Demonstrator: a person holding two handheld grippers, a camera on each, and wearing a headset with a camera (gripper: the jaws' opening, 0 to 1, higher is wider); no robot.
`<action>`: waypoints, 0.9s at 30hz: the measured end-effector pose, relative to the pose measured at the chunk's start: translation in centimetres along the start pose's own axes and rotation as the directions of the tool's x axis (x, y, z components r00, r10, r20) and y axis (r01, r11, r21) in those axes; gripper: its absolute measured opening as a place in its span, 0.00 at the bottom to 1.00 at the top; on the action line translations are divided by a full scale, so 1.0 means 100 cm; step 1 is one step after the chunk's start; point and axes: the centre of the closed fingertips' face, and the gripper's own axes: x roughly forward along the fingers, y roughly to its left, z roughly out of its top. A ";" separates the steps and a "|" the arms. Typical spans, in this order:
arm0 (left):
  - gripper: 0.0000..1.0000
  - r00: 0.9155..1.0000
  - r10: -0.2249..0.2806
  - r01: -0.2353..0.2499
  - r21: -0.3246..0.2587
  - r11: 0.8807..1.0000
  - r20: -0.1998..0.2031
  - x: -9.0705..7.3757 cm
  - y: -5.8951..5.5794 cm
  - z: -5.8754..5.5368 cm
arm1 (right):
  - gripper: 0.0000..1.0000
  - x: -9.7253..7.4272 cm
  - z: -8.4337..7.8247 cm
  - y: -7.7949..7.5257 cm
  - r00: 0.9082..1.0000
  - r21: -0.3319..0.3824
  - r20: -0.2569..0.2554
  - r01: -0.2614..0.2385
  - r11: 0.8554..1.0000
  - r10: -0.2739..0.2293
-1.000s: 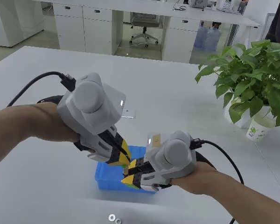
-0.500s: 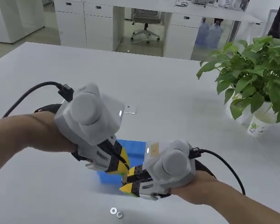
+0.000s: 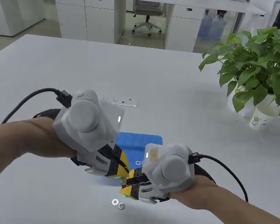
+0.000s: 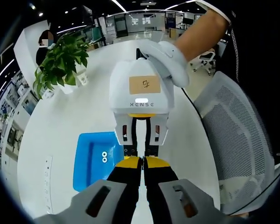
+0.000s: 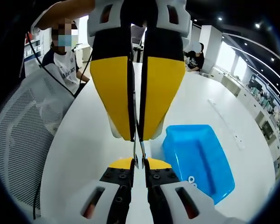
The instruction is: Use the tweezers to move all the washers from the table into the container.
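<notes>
Though thin, tweezers (image 5: 134, 155) between left gripper (image 5: 136, 136) jaws

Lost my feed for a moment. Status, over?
Left gripper shut on tweezers; right gripper at their tips, grip unclear. Two washers on table, two in container. Plant well off to the side.

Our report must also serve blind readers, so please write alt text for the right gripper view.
The left gripper, at the top of the view, clamps slim metal tweezers between its yellow jaws, and their points reach down to the right gripper's own yellow jaw tips. Beside them on the white table stands a blue container with washers inside.
</notes>
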 end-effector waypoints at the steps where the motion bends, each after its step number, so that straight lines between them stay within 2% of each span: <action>1: 0.06 1.000 -0.001 0.001 0.000 1.000 -0.001 0.001 -0.001 0.000 | 0.11 0.001 -0.001 0.001 1.000 0.002 -0.002 -0.001 1.000 0.001; 27: 0.06 0.999 -0.036 0.037 -0.023 0.999 0.018 0.011 -0.018 -0.014 | 0.12 0.014 -0.012 0.021 1.000 0.041 0.009 -0.008 0.999 0.007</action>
